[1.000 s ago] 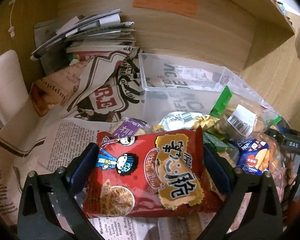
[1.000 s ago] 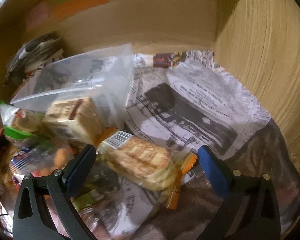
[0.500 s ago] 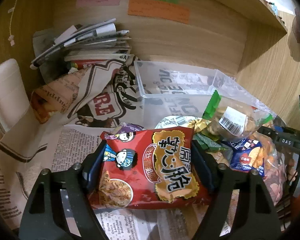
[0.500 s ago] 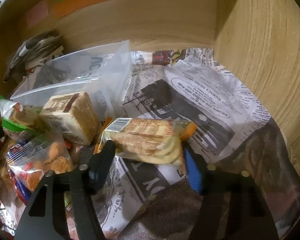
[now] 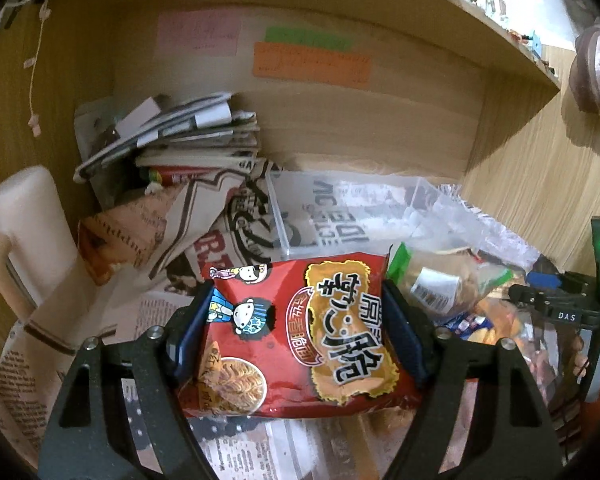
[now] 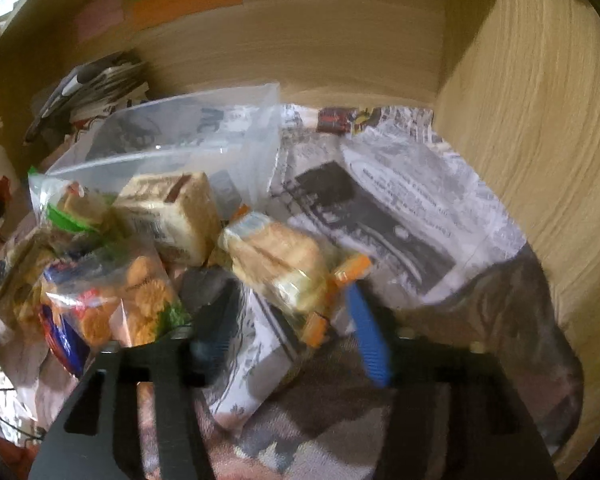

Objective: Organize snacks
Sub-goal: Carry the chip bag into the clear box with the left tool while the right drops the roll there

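The red noodle-snack bag (image 5: 296,336) is clamped between both pads of the left gripper (image 5: 296,332), held above the newspaper (image 5: 156,320), in front of the clear plastic bin (image 5: 340,208). The cracker pkt (image 6: 280,268) is pinched by the right gripper (image 6: 292,320), beside the snack pile (image 6: 112,280). View is blurred.

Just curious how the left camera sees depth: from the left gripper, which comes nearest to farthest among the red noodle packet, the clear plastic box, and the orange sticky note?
1. red noodle packet, clamped between the left gripper fingers.
2. clear plastic box, just behind the packet.
3. orange sticky note, up on the back wall.
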